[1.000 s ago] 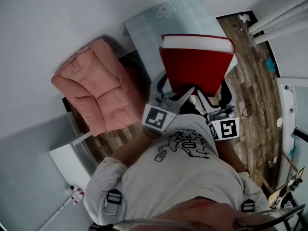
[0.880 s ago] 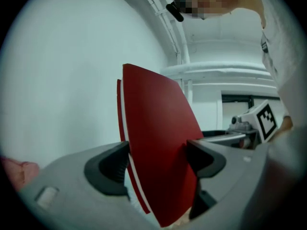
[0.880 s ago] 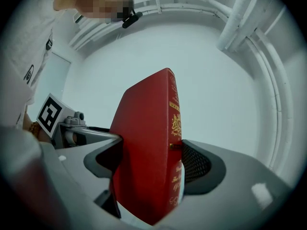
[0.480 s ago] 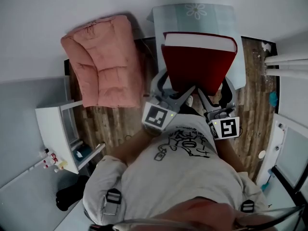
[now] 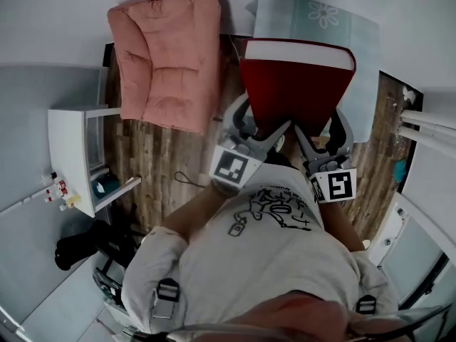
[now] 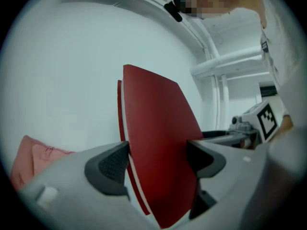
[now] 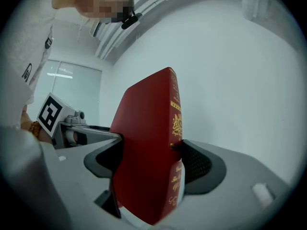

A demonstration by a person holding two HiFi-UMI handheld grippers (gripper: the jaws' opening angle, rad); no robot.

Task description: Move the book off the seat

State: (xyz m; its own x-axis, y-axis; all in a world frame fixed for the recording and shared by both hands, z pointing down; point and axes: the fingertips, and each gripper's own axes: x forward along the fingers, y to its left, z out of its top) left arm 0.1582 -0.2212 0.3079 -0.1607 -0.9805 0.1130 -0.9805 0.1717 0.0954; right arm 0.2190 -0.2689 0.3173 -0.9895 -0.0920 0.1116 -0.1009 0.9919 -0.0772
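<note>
You've got the red book [image 5: 296, 91] up in the air in front of your chest, both tongs on its near edge. It is well clear of the pink cushioned seat [image 5: 167, 55] off to the left and hangs over the near side of the pale blue top with the flower print [image 5: 313, 20]. The left gripper [image 6: 158, 159] stands wide, clamped across the covers on the side where the white page edges show. The right gripper [image 7: 151, 162] is just as wide, and its outer pad bears right by the gilt-lettered spine. This looks like a thick hardback: stiff boards that won't bend, likely heavy for its size, with smooth cloth or glossy covers that could slide under the pads. With all the weight reaching out beyond your jaws, it will want to droop away from you. I'd keep both grips firm across the full thickness, one near each corner, and keep it level.
</note>
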